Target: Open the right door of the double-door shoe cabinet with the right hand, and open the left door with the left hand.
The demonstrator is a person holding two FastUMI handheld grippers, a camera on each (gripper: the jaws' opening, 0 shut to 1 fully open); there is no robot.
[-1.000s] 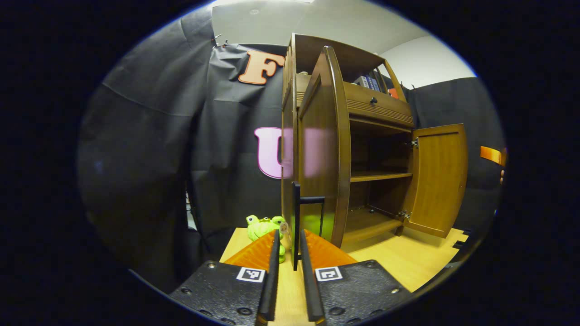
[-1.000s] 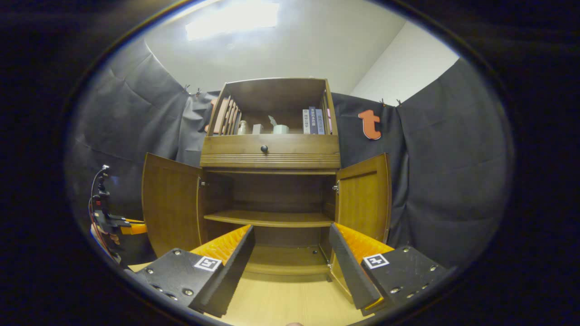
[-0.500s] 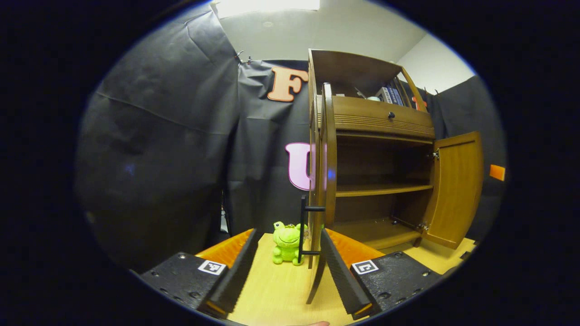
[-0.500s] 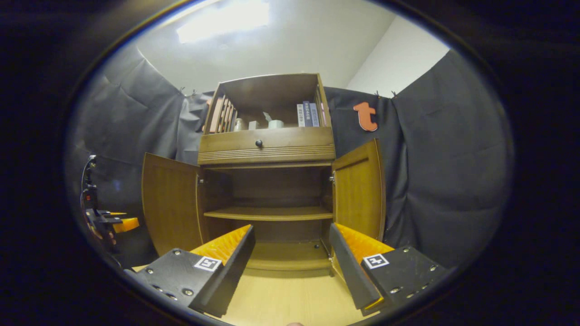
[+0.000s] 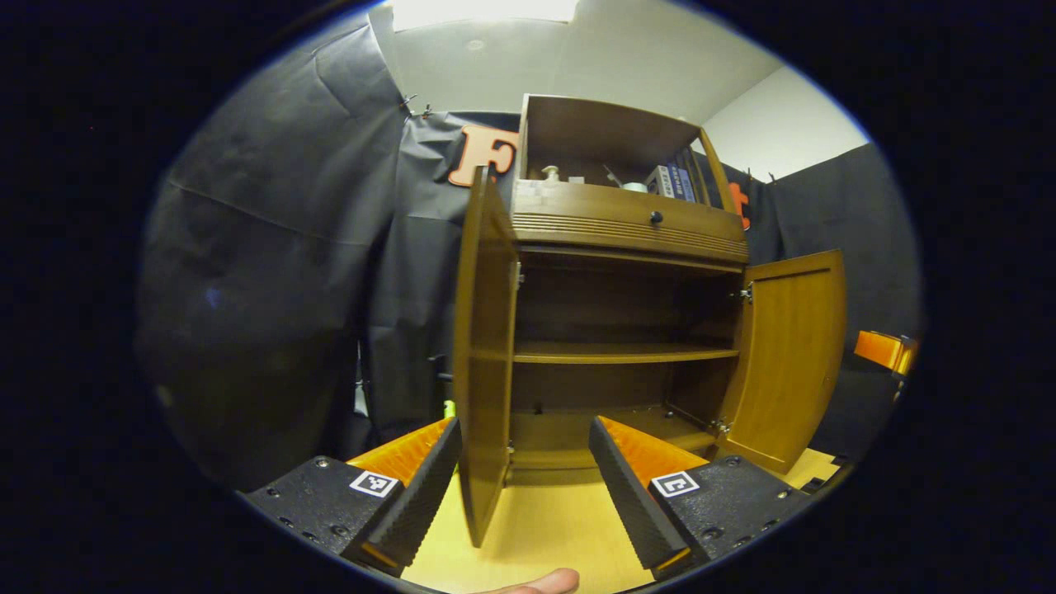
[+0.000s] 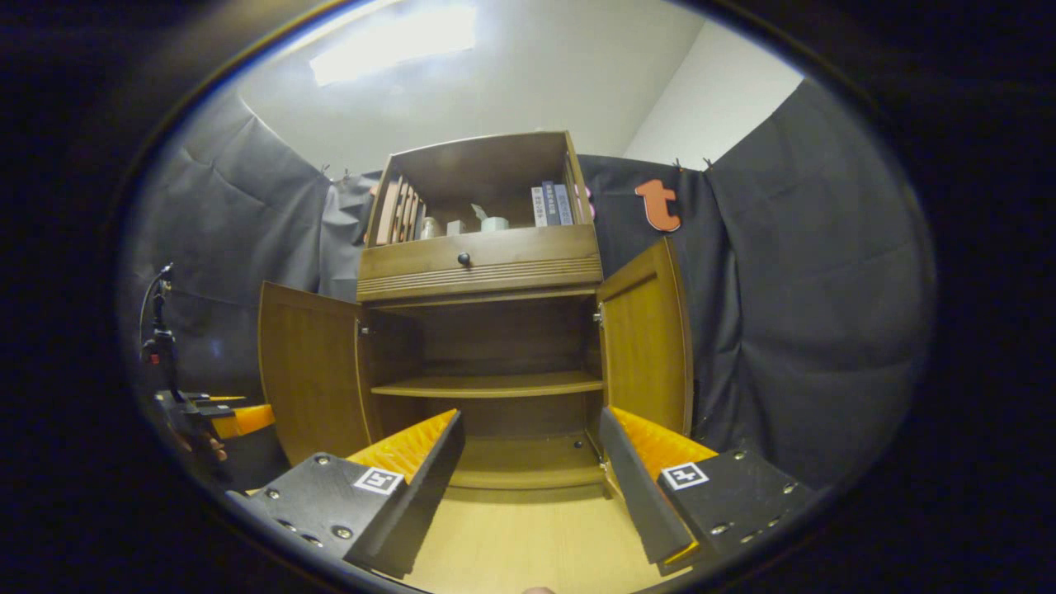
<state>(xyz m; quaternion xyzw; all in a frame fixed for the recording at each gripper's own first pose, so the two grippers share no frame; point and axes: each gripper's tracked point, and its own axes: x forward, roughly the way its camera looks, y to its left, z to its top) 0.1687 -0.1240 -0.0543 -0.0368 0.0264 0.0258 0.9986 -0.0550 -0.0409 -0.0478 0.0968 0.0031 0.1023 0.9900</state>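
The brown wooden shoe cabinet (image 6: 478,272) stands with both lower doors swung out. In the right gripper view the left door (image 6: 313,371) and the right door (image 6: 648,338) flank the bare inner shelf (image 6: 487,385). My right gripper (image 6: 528,487) is open, a short way in front of the cabinet, holding nothing. In the left gripper view the left door (image 5: 487,355) is seen nearly edge-on, its lower corner between the fingers of my open left gripper (image 5: 524,495) without touching them. The right door (image 5: 792,355) stands wide open.
A drawer with a dark knob (image 6: 464,259) and an upper shelf with books (image 6: 549,205) sit above the doors. The cabinet rests on a light wooden surface (image 5: 536,528). The left gripper (image 6: 219,417) shows at the far left, the right gripper's orange part (image 5: 883,351) at the far right.
My left gripper has let go of the left door's black handle, opened, and turned right to face the cabinet's inside. The green frog toy has slid behind the door. The right gripper barely drifted.
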